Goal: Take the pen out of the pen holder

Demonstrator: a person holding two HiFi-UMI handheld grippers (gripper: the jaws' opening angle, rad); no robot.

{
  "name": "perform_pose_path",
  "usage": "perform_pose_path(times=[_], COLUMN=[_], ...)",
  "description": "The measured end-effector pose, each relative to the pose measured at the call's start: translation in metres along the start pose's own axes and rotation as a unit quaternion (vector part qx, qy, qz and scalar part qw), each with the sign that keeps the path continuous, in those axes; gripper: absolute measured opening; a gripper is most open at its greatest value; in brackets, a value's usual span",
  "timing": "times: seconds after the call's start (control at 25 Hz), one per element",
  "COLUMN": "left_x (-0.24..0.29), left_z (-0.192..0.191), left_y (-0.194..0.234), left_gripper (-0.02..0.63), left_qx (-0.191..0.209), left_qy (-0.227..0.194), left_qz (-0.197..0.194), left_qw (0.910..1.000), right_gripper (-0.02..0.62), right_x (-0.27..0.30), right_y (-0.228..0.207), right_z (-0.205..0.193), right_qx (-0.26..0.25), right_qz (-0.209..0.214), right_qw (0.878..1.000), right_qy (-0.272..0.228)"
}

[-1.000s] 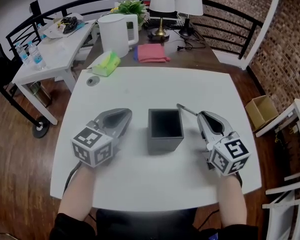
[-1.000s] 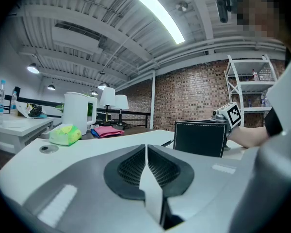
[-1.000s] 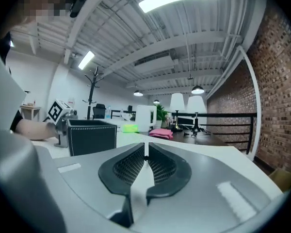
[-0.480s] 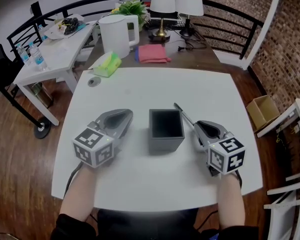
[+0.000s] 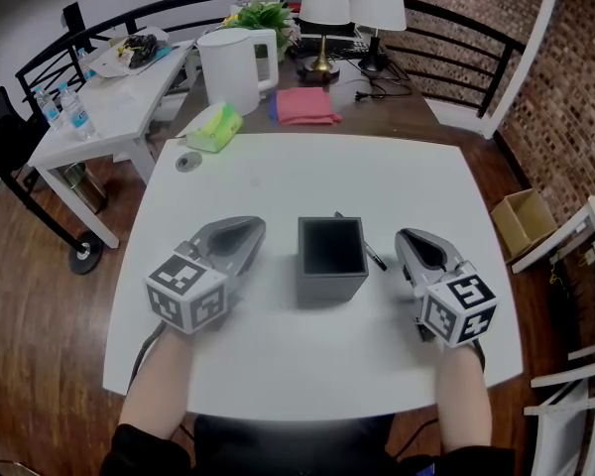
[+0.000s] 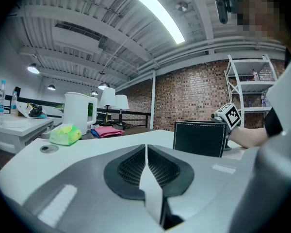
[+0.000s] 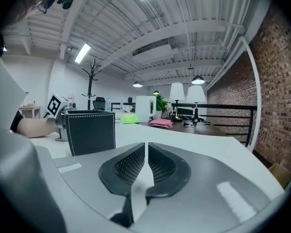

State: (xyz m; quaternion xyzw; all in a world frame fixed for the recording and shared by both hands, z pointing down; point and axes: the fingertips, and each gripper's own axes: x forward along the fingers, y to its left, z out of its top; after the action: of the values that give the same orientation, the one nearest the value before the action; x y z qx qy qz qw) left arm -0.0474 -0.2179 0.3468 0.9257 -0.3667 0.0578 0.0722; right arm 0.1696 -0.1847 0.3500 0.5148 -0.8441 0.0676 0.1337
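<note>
The pen (image 5: 373, 257) is already out of the pen holder (image 5: 329, 288). It lies flat on the white tabletop (image 5: 307, 177), just beside the holder's right wall at about 3 o'clock, slanting from the back corner toward the front. The holder looks empty inside, so I'd say the job is essentially done.

The right gripper (image 5: 414, 236) rests a little further out at 3 o'clock, apart from the pen. Its fingers are closed on each other with nothing between them. The left gripper (image 5: 246, 228) sits at 9 o'clock from the holder with its fingers pressed together, also empty. It looks parked there to keep out of the way rather than to steady anything.

There's plenty of bare tabletop from 12 o'clock round to 2. A small round disc (image 5: 185, 162) sits off at 10 o'clock near the far left corner. The pen is well in from every edge, so I doubt it could roll off.
</note>
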Motion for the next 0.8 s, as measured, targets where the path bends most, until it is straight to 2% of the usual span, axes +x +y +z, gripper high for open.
perform_pose_path(times=[0.28,0.52,0.8], left_x=[0.000,0.000,-0.001], left_z=[0.000,0.000,0.001], left_y=[0.000,0.000,0.000], left_gripper=[0.014,0.014,0.014], left_qx=[0.000,0.001,0.002], left_qy=[0.000,0.001,-0.001], left_qz=[0.001,-0.001,-0.001], left_qw=[1.0000,1.0000,1.0000], right_gripper=[0.014,0.012,0.012], right_x=[0.008,0.000,0.003], right_y=[-0.018,-0.032,-0.032], right_z=[0.015,0.017,0.004], right_qx=[-0.023,0.029,0.059], right_qz=[-0.005,-0.019,-0.007], right_qw=[0.999,0.996,0.997], right_qy=[-0.032,-0.088,-0.058])
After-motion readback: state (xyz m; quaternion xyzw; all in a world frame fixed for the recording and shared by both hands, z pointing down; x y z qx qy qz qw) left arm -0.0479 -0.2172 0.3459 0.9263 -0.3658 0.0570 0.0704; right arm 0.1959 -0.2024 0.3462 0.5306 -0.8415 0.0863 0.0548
